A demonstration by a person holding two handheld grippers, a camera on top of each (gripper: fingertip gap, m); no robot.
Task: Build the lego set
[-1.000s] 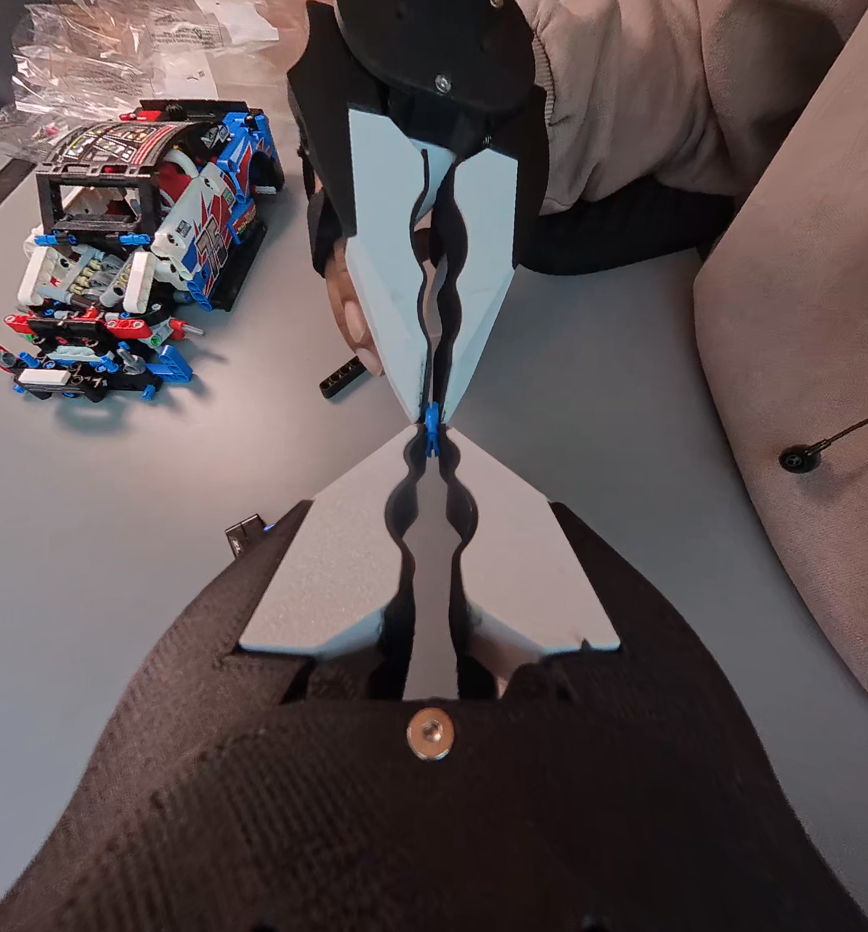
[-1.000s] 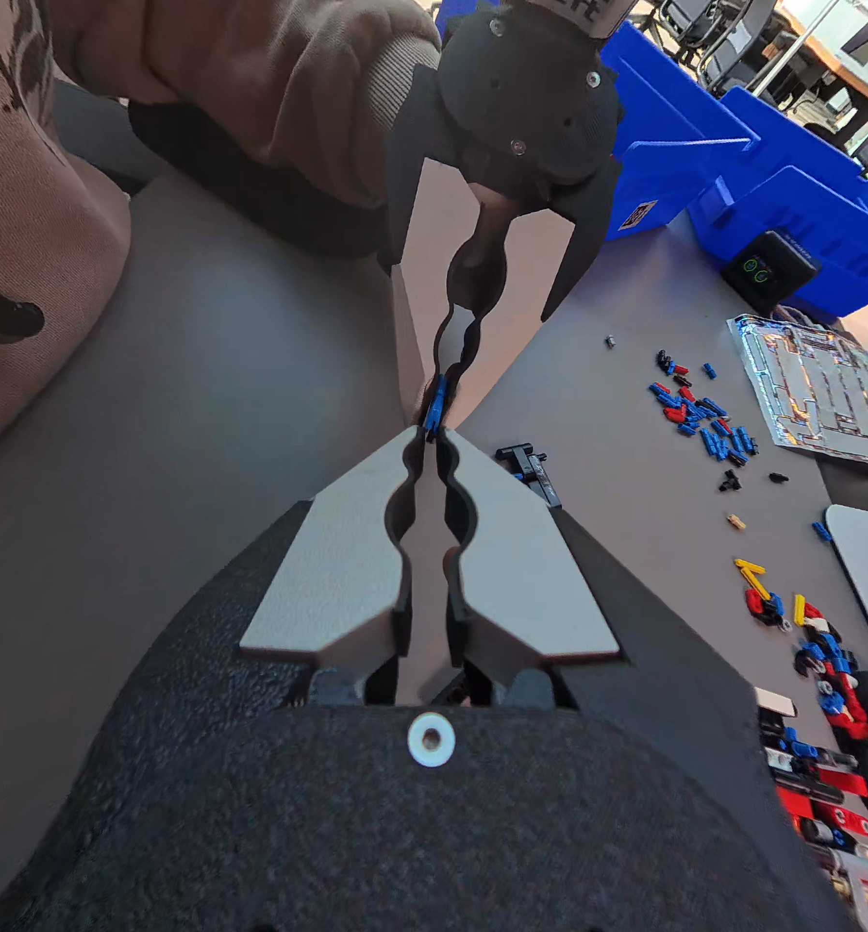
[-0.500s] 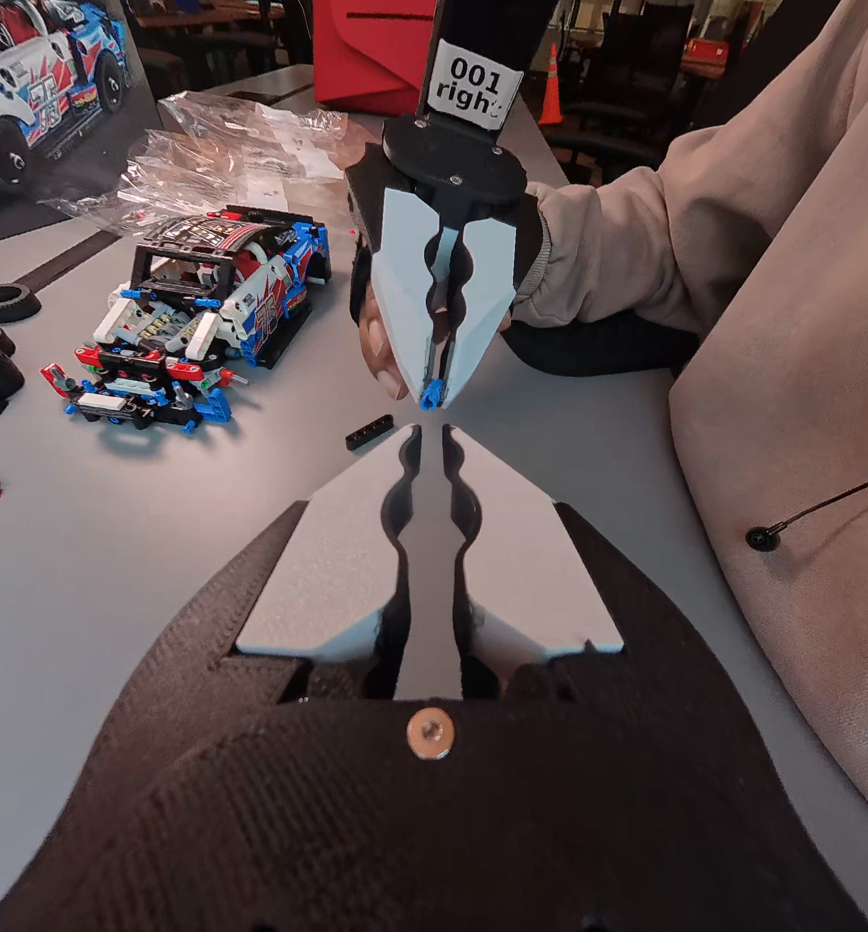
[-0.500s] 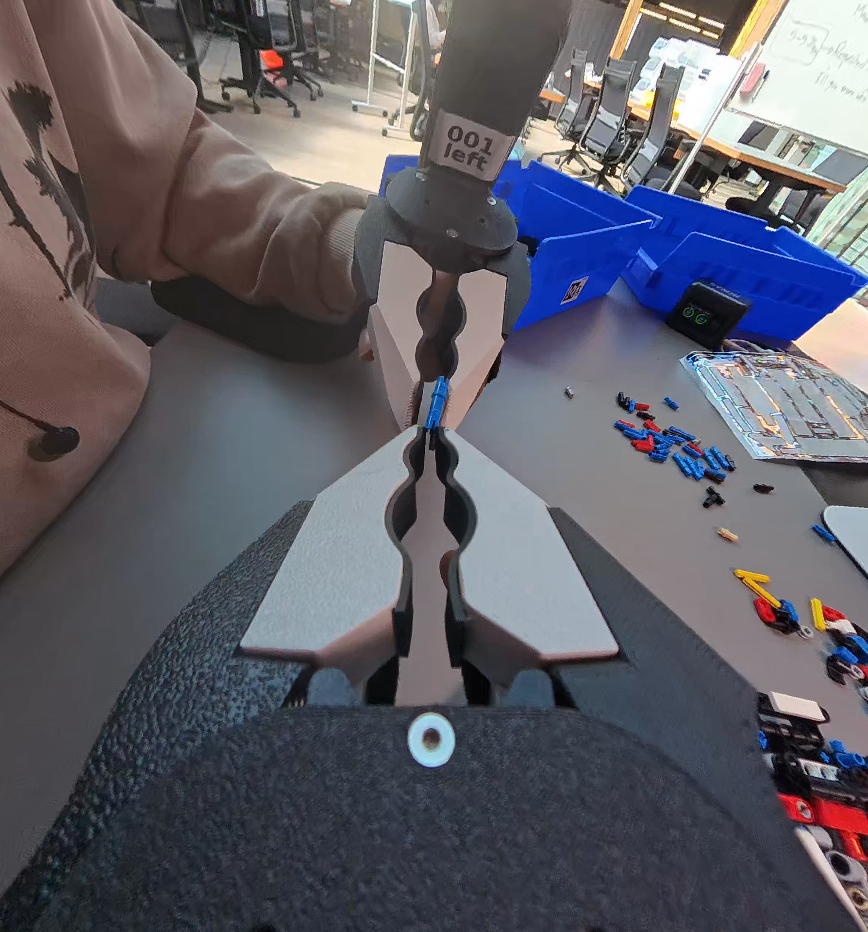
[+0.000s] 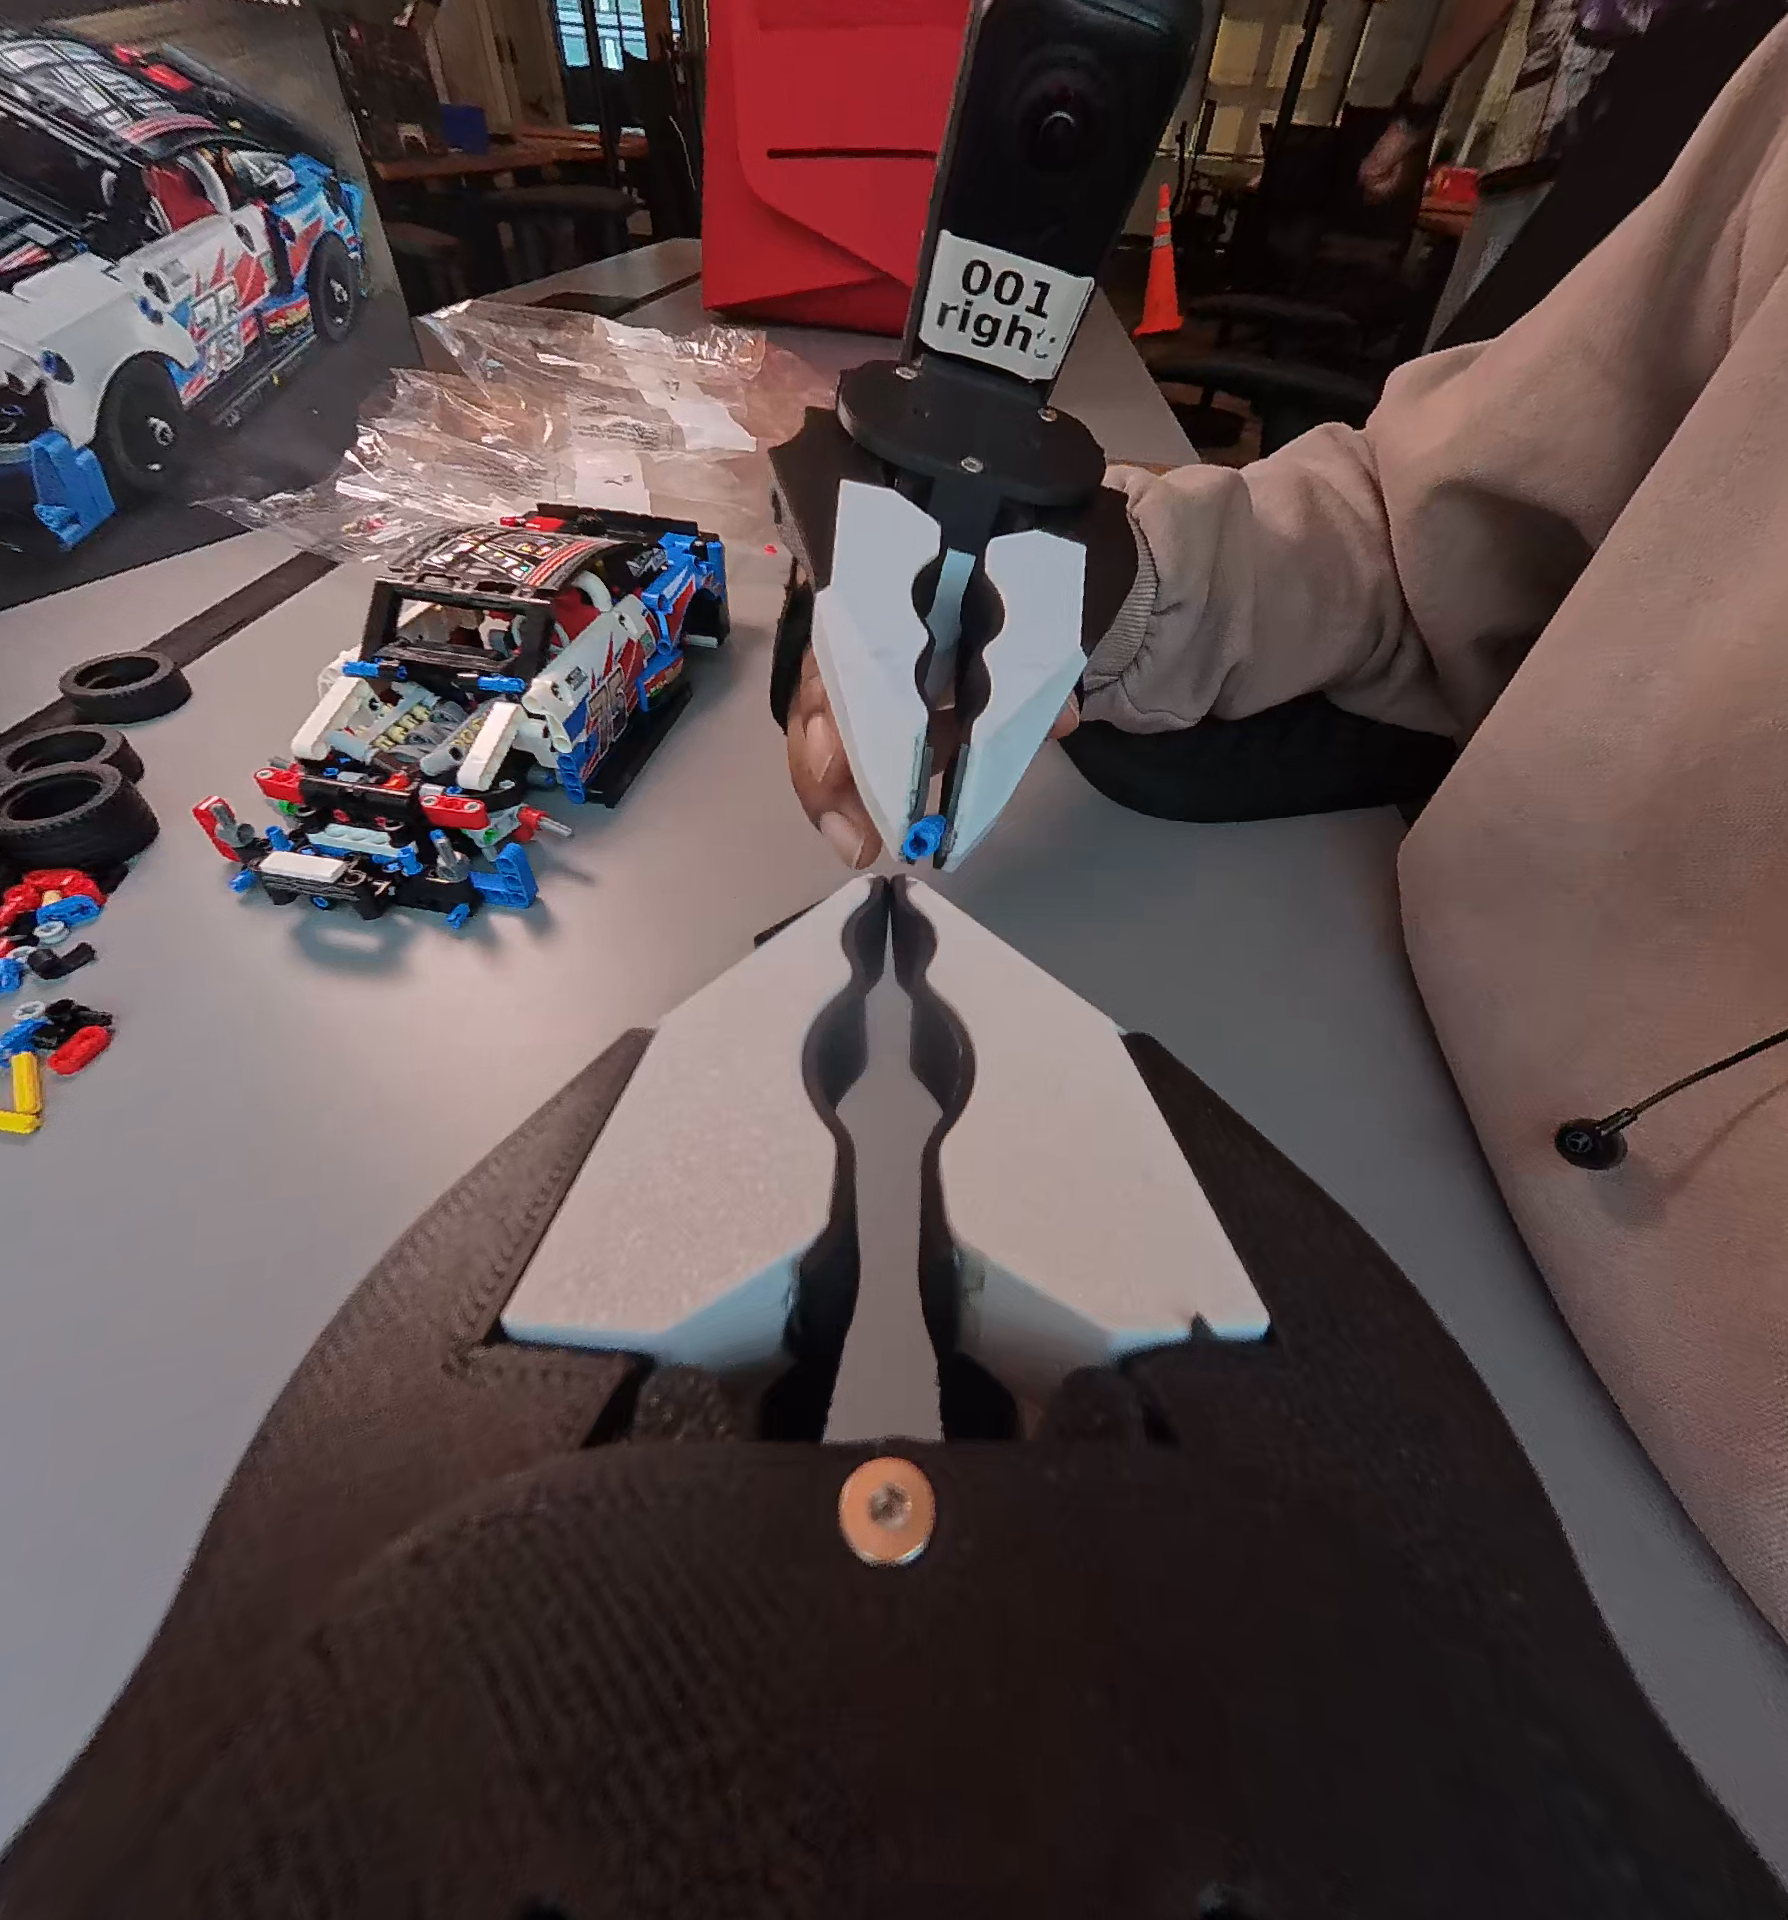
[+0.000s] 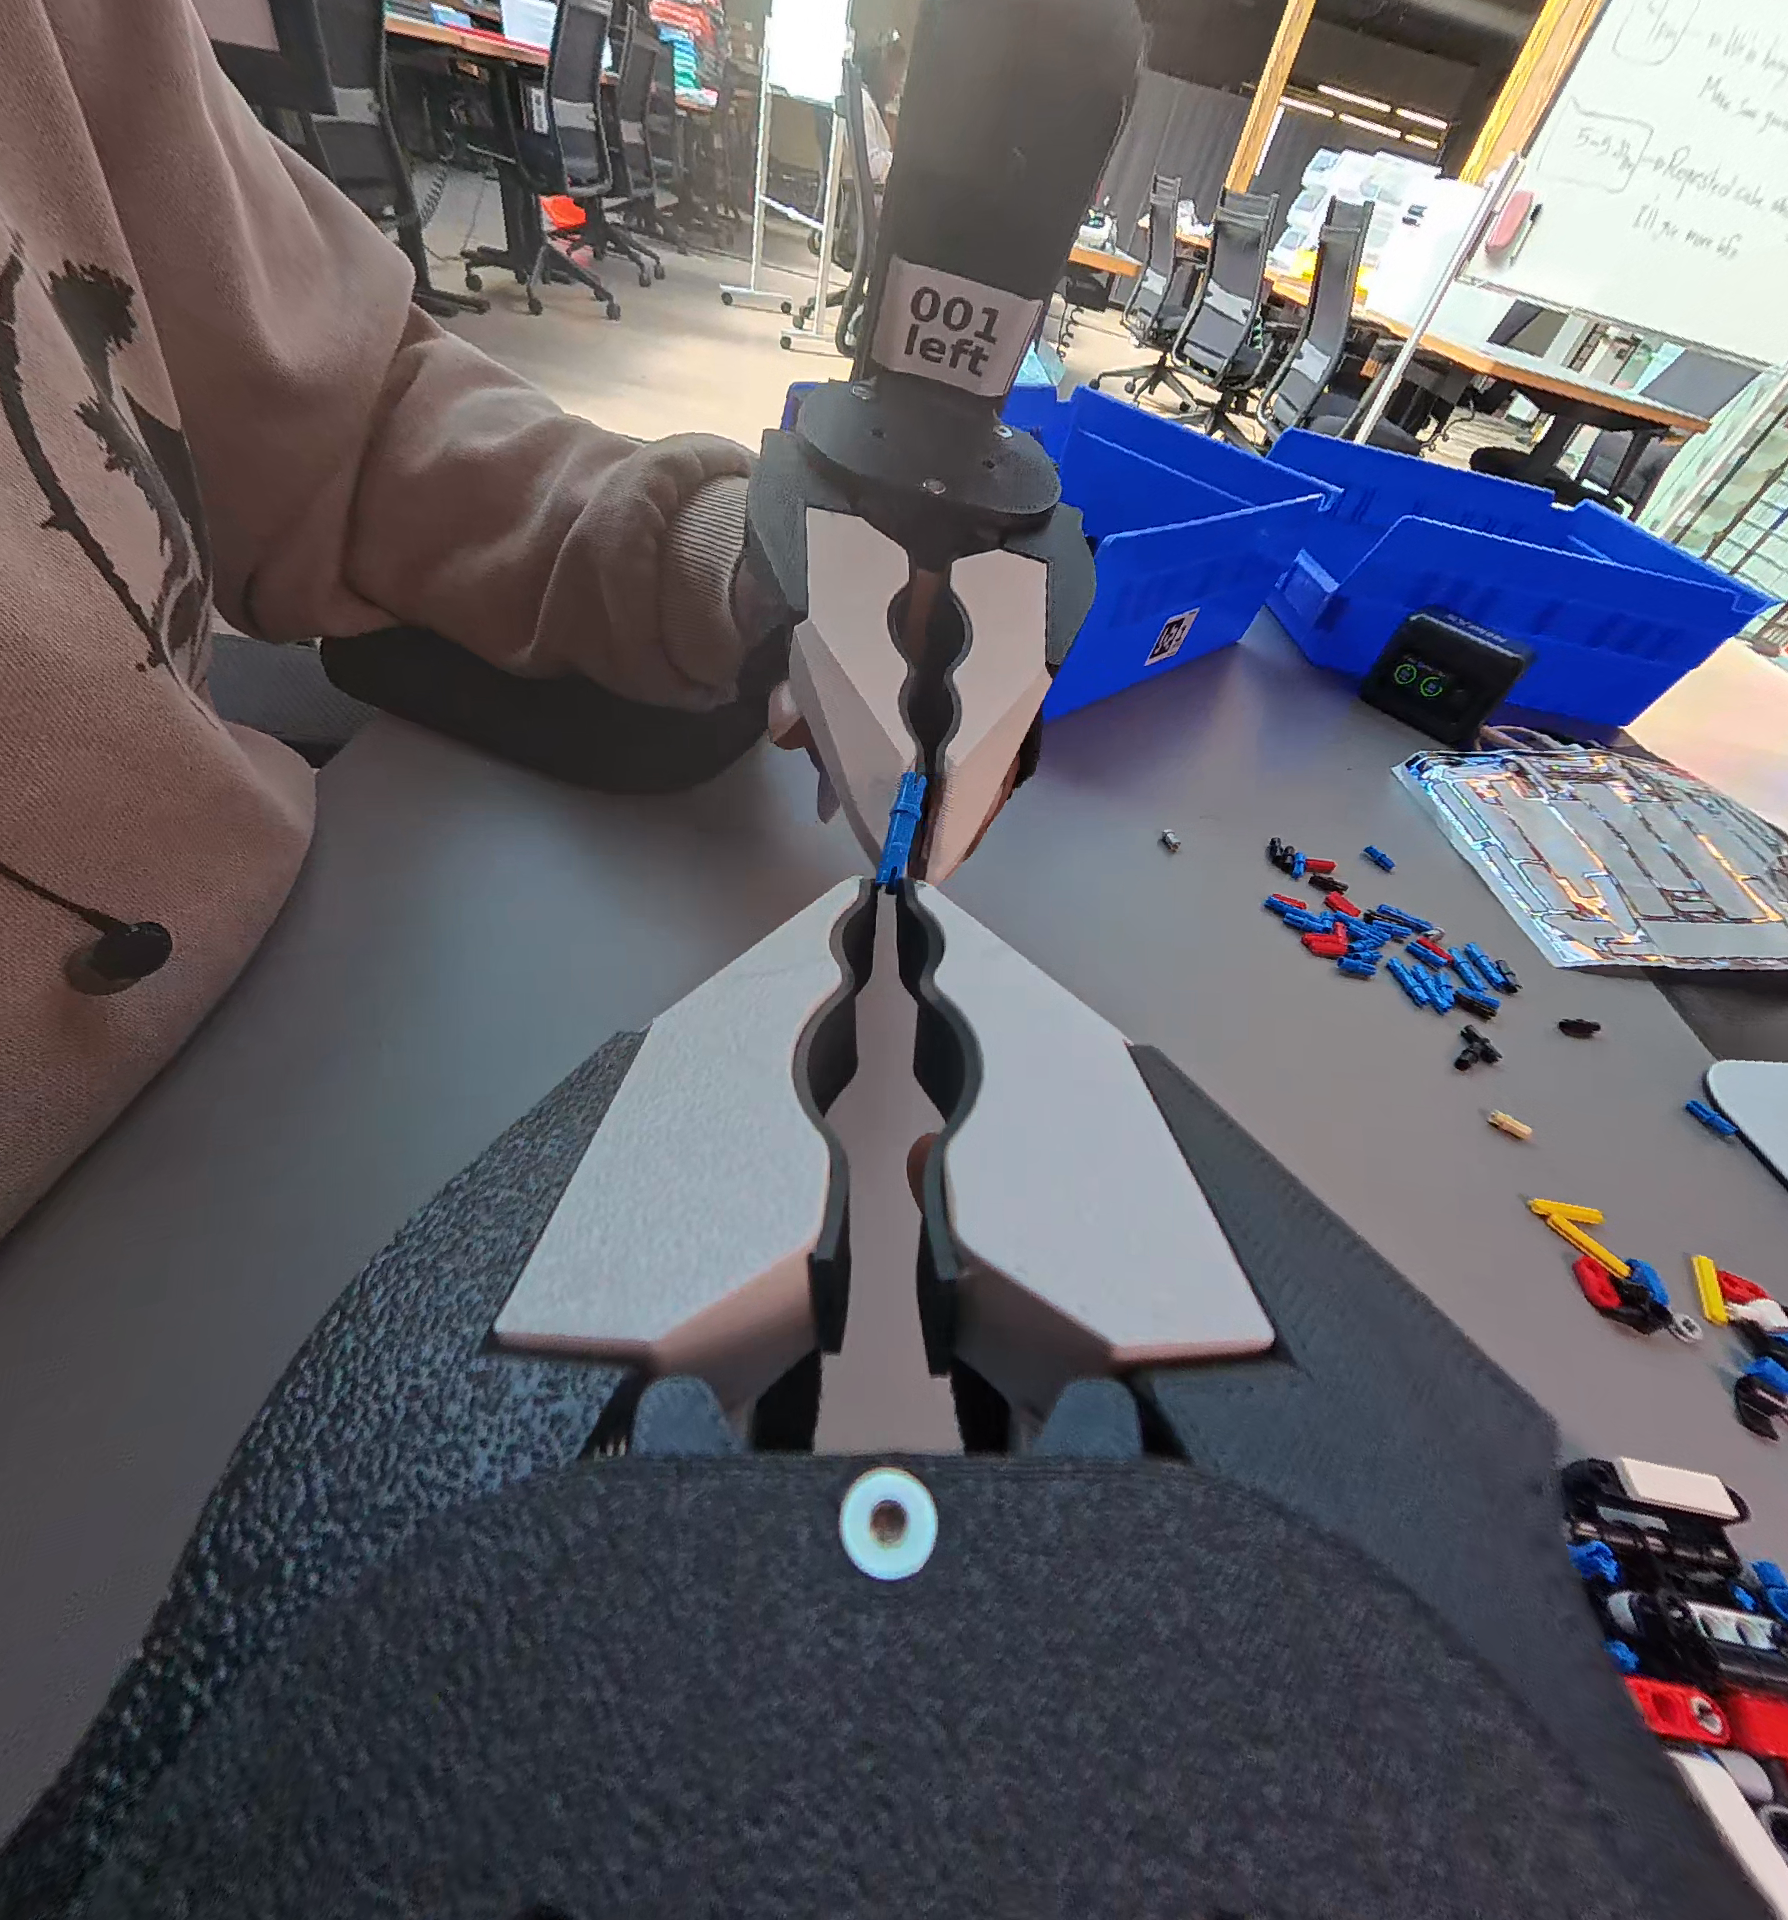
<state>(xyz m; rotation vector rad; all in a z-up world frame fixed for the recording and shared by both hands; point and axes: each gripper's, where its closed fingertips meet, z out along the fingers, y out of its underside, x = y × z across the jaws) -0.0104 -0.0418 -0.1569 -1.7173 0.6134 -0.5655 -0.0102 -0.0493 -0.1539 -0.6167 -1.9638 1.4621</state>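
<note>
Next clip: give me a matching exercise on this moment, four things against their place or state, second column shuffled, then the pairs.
Things:
1. blue pin
2. left gripper
3. partly built car
4. black tyres

Place or state:
A. lying loose on the table, left of the car in the left wrist view
B. shut, with nothing between its tips
C. clamped at the tips of the right gripper, sticking out forward
D. standing on the table without wheels, in front of clear plastic bags

Pairs: 1-C, 2-B, 3-D, 4-A
</note>
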